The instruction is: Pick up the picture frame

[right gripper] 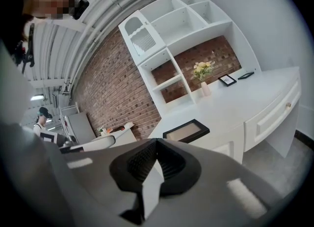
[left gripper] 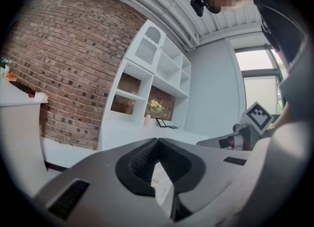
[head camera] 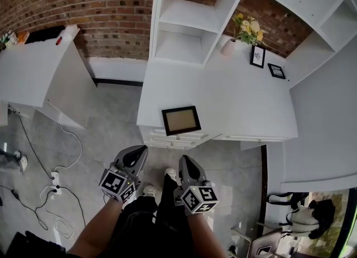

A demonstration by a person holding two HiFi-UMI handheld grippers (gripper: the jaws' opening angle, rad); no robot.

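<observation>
Black picture frame (head camera: 181, 120) lies flat on desk (head camera: 245, 111); left gripper (head camera: 139, 151) and right gripper (head camera: 184, 161) short of frame, jaws closed, empty; I'd open first, pinch near rim.

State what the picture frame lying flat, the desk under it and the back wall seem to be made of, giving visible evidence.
Picture frame: dark matte border, likely painted wood or plastic; tan, cardboard-like panel inside.
Desk: smooth plain white top and panelled drawer fronts, probably painted or laminated board.
Back wall: bare red-brown brick, mortar joints visible.
</observation>
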